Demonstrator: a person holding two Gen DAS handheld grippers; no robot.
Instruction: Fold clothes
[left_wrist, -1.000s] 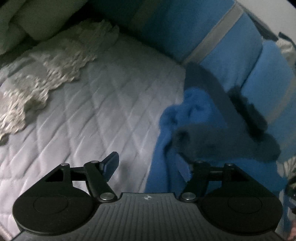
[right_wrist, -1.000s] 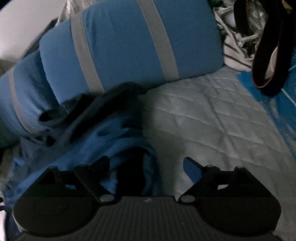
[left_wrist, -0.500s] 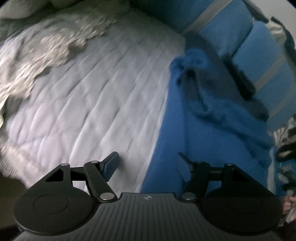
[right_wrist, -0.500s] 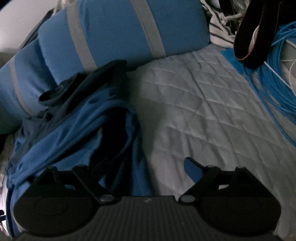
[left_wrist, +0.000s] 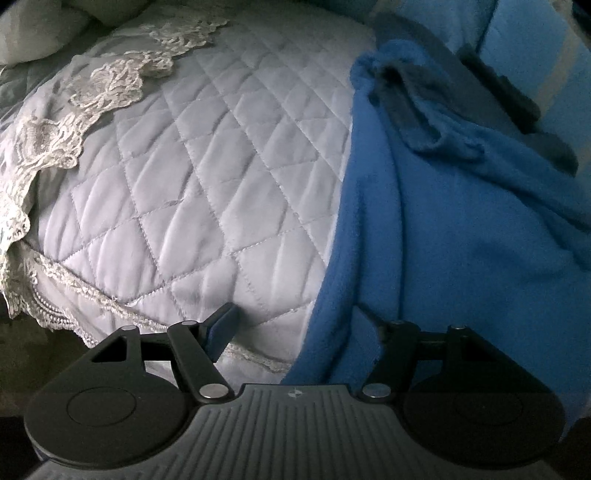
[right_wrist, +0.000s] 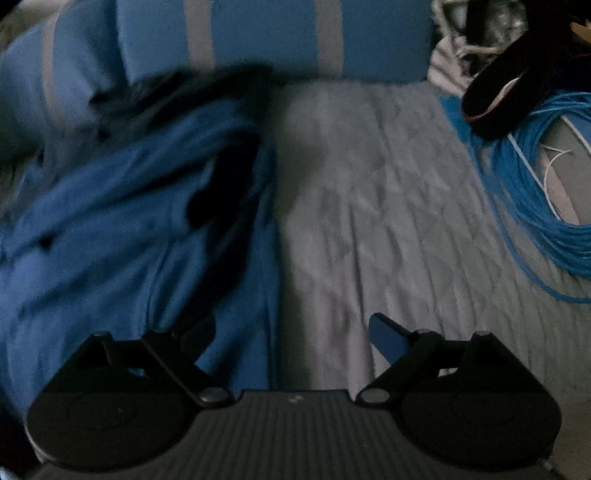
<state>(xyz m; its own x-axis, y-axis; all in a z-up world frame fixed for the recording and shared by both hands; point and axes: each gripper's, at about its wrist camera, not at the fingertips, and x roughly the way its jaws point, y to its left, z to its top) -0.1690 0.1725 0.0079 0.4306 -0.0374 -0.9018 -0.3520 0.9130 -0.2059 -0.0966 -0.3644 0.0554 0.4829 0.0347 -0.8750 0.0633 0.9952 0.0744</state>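
Lying crumpled on quilted bedspread (left_wrist: 207, 177): blue garment (left_wrist: 443, 229), filling right half of left wrist frame and left half of right wrist frame, dark collar part toward top. Left gripper (left_wrist: 299, 325) fingers spread apart, nothing between; right finger over garment edge, left finger over bedspread. Right gripper (right_wrist: 291, 332) likewise spread wide, empty; its left finger over garment, right finger over bedspread. Striped blue pillows (right_wrist: 273, 37) at top. Lace trim (left_wrist: 92, 96) upper left. Blue cable coil (right_wrist: 535, 192) at right edge. Right view blurred.
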